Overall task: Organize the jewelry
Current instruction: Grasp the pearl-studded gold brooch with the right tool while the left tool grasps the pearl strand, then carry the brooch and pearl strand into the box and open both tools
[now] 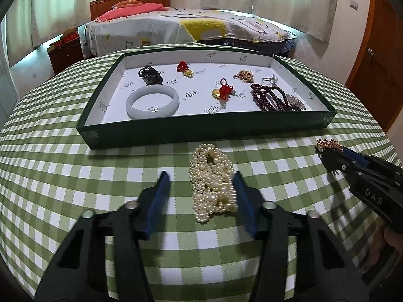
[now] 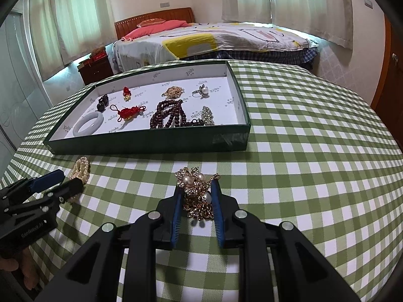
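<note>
1. Pearl is the slippery part: the left gripper (image 1: 200, 183) straddles the cream pearl strand (image 1: 212, 182) on the table (image 1: 63, 176) with its fingers spread apart, one pad just touching the heap on its right side and the other standing clear, so nothing is grasped yet. Closing on a loose bundle like this could catch only a few loops, and the rest would trail or snag on the tray's near wall.

2. In the right wrist view, the right gripper (image 2: 196, 188) has its fingers drawn in against the gold and pearl cluster piece (image 2: 197, 193), which looks pinched between the pads (whether it has left the cloth I cannot tell). Its dangling links could slip out if the grip is off-centre.

3. Both grippers work near each other in front of the green tray (image 1: 206, 136), so they could collide on the way in.

4. Counted inside the tray:
   - one pale jade bangle (image 1: 153, 102)
   - one dark bead bracelet (image 1: 150, 75)
   - two red-knot gold charms (image 1: 223, 91)
   - one gold chain heap (image 1: 244, 76)
   - one pearl ring (image 1: 270, 79)
   - one maroon bead necklace (image 1: 269, 97)
   - one rhinestone piece (image 1: 296, 100)

5. Outside the tray: two pieces, one per gripper.
</note>
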`<action>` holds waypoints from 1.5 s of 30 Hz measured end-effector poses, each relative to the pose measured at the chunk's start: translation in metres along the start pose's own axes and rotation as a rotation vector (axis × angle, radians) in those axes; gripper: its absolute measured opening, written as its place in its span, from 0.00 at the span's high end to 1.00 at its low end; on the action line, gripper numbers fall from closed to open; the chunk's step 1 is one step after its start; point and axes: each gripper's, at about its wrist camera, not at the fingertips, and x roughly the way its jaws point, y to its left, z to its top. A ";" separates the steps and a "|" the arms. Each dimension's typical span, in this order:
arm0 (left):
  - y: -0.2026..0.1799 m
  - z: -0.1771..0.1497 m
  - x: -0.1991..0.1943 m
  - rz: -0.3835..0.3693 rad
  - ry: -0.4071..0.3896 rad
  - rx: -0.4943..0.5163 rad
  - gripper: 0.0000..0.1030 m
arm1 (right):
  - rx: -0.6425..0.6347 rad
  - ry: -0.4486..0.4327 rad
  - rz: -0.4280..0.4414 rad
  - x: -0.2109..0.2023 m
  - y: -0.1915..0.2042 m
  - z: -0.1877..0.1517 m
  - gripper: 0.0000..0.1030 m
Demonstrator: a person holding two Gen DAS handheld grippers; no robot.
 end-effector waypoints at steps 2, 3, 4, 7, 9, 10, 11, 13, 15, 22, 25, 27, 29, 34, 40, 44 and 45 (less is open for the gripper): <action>0.003 0.000 -0.001 0.000 -0.001 -0.002 0.70 | -0.001 0.000 -0.001 0.000 0.000 0.000 0.78; 0.003 -0.001 -0.002 -0.004 -0.002 -0.001 0.74 | -0.001 -0.001 -0.001 0.000 0.001 0.000 0.78; 0.004 -0.001 -0.002 -0.008 -0.003 -0.001 0.77 | -0.001 -0.001 -0.001 0.000 0.001 0.000 0.78; 0.003 -0.002 -0.003 -0.015 -0.009 0.009 0.83 | -0.003 -0.003 -0.003 0.000 0.001 0.000 0.78; 0.003 -0.003 -0.004 -0.020 -0.011 0.010 0.83 | -0.003 -0.004 -0.003 0.000 0.002 0.000 0.78; 0.004 -0.003 -0.004 -0.025 -0.011 0.008 0.84 | -0.003 -0.005 -0.002 0.000 0.002 0.000 0.78; 0.004 -0.003 -0.005 -0.032 -0.011 0.005 0.84 | -0.003 -0.006 -0.002 0.000 0.002 0.000 0.78; 0.005 -0.002 -0.005 -0.041 -0.012 -0.002 0.84 | -0.003 -0.008 -0.003 -0.001 0.003 0.000 0.78; 0.005 -0.002 -0.007 -0.049 -0.014 -0.006 0.84 | -0.003 -0.010 -0.002 -0.001 0.003 -0.001 0.78; 0.006 -0.001 -0.016 -0.060 -0.033 -0.004 0.84 | 0.004 -0.014 0.008 -0.003 0.003 -0.002 0.78; 0.006 0.000 -0.018 -0.060 -0.039 -0.003 0.84 | 0.006 -0.015 0.014 -0.004 0.004 -0.002 0.78; 0.007 0.001 -0.020 -0.059 -0.044 -0.002 0.84 | 0.005 -0.017 0.015 -0.005 0.006 -0.002 0.78; 0.007 0.002 -0.022 -0.058 -0.051 -0.002 0.84 | 0.003 -0.022 0.017 -0.007 0.007 -0.002 0.78; 0.007 0.004 -0.029 -0.057 -0.069 -0.002 0.84 | 0.004 -0.036 0.027 -0.013 0.009 0.000 0.78; 0.008 0.008 -0.038 -0.058 -0.093 -0.003 0.84 | -0.001 -0.062 0.038 -0.026 0.015 0.004 0.78; 0.008 0.011 -0.048 -0.058 -0.114 -0.002 0.84 | -0.011 -0.086 0.044 -0.038 0.021 0.007 0.78; 0.008 0.011 -0.050 -0.057 -0.119 -0.001 0.84 | -0.013 -0.092 0.045 -0.040 0.022 0.008 0.78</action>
